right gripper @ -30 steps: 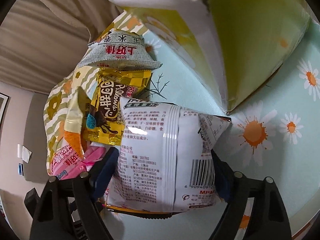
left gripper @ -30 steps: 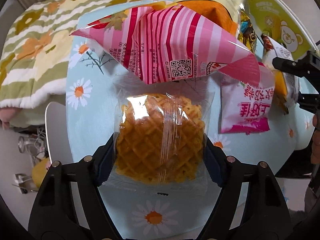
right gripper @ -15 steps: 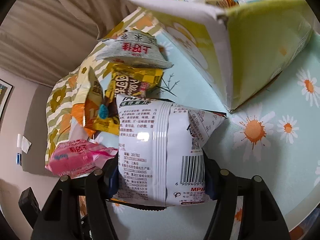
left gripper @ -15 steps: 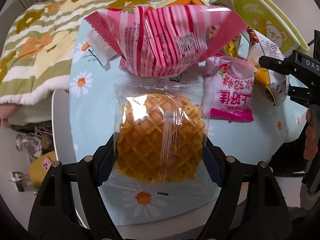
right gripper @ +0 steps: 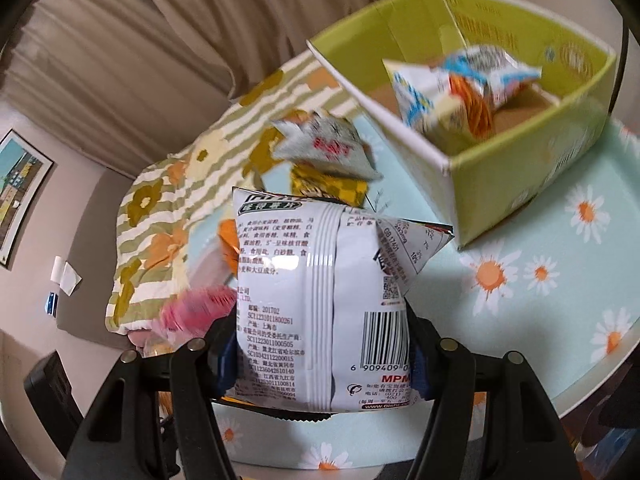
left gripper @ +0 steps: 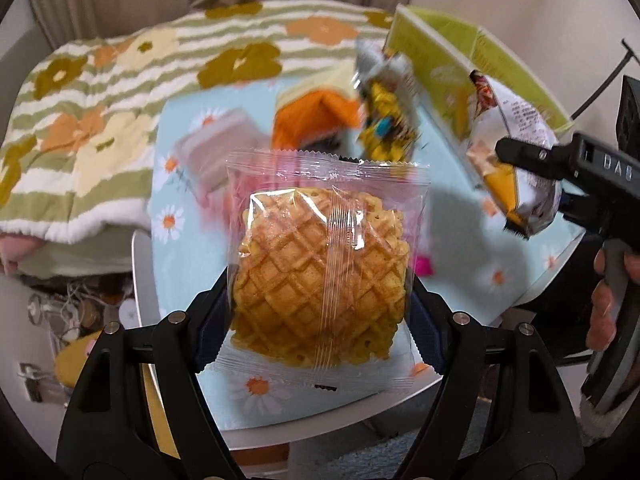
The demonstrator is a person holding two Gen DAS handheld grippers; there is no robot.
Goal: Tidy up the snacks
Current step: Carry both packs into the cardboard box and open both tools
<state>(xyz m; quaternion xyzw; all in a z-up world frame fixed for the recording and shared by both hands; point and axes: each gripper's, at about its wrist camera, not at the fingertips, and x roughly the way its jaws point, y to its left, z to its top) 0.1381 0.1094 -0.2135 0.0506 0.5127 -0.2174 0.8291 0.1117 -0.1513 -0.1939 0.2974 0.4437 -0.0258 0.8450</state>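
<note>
The left gripper (left gripper: pixel 320 312) clamps an upright waffle packet (left gripper: pixel 324 276) pointing to 12 o'clock, while the right gripper (right gripper: pixel 320 354) squeezes an upright white chip bag (right gripper: pixel 320 300) likewise.

My left gripper (left gripper: pixel 320 300) points steeply downward, its jaws clamped on a clear-wrapped waffle (left gripper: pixel 320 280). My right gripper (right gripper: pixel 320 344) has just closed its jaws further on a white snack bag (right gripper: pixel 320 300); my fingers (left gripper: pixel 604 312) wrap its handle.
</note>
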